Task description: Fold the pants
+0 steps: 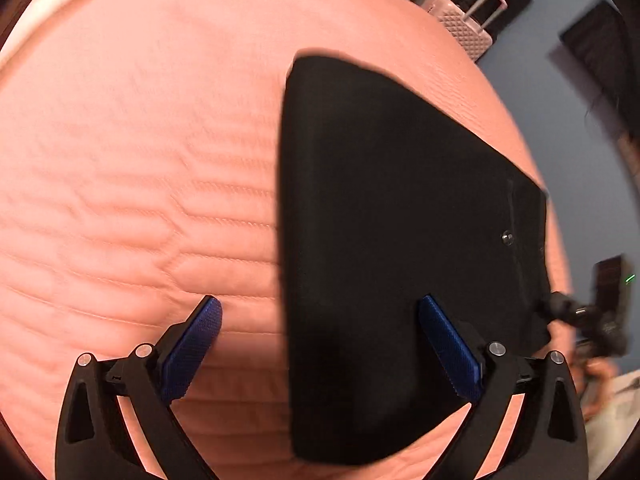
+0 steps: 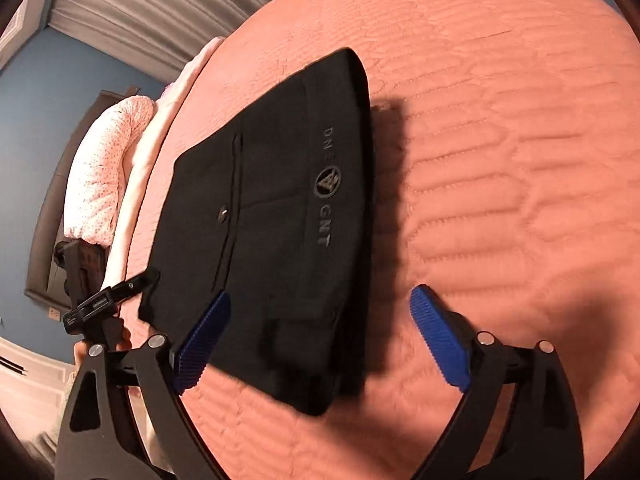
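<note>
The black pants [image 1: 392, 240] lie folded into a flat stack on the pink quilted bedspread [image 1: 132, 160]. In the right wrist view the pants [image 2: 280, 220] show a grey logo strip and a small button. My left gripper [image 1: 320, 312] is open and empty, held above the near edge of the pants. My right gripper [image 2: 320, 312] is open and empty, above the near corner of the stack. The other gripper shows at the right edge of the left wrist view [image 1: 600, 312] and at the left of the right wrist view [image 2: 100, 300].
A pink suitcase [image 1: 464, 20] stands beyond the bed by the blue wall. Pink and white pillows [image 2: 104, 168] lie at the bed's head. Grey curtains [image 2: 152, 8] hang behind. The bedspread [image 2: 500, 140] stretches wide beside the pants.
</note>
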Available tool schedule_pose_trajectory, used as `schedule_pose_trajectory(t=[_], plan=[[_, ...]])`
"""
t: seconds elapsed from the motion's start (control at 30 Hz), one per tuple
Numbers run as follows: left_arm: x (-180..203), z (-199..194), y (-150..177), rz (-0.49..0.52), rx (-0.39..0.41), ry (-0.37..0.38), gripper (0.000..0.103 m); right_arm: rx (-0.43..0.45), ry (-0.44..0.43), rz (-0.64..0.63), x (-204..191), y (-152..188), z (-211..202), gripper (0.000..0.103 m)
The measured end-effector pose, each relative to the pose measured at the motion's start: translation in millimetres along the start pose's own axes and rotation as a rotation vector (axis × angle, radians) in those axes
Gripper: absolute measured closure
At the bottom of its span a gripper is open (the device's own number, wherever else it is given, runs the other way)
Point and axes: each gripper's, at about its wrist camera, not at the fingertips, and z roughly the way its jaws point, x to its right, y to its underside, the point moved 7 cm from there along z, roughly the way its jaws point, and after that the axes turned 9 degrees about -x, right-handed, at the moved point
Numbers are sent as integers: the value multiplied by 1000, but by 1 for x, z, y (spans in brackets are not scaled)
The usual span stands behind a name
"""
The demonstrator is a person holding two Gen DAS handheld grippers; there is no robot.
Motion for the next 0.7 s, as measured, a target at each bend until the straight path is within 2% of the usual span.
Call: schedule_pose_trajectory(t=[0.1,0.17,0.2,0.23,0.27,0.3,0.33,0.37,0.4,0.43,0.53,0.7], plan=[[14,5,-2,86,17,9,6,37,-81,-17,-3,-11,5,18],[32,10,-2,149,14,17,13,38,-76,-14,-1,-20,14,41],[41,14,-2,181,16,-6,17,45,-75,-4,0,-24,16,44],[46,21,-6,202,22,-63,19,49,-66,11,1,-29,19,53],[48,24,-9,195,30,-84,19,46,-57,10,0,-31,20,59],[49,24,-10,170,45,-85,26,46,-49,2,-1,-33,21,63],[47,21,-15,132,71,-71,41,46,-49,-6,-4,-34,20,69],[45,18,-18,103,87,-61,50,49,-55,-15,-7,-35,20,75],[42,15,-21,76,101,-51,69,58,-45,-37,-13,-38,19,77],[41,11,-25,57,116,-38,78,64,-27,-59,-18,-40,19,79],[49,3,-34,79,156,-84,87,108,-10,-99,-32,-58,15,82],[61,-17,-82,100,251,-97,88,166,16,-159,-52,-115,16,82]])
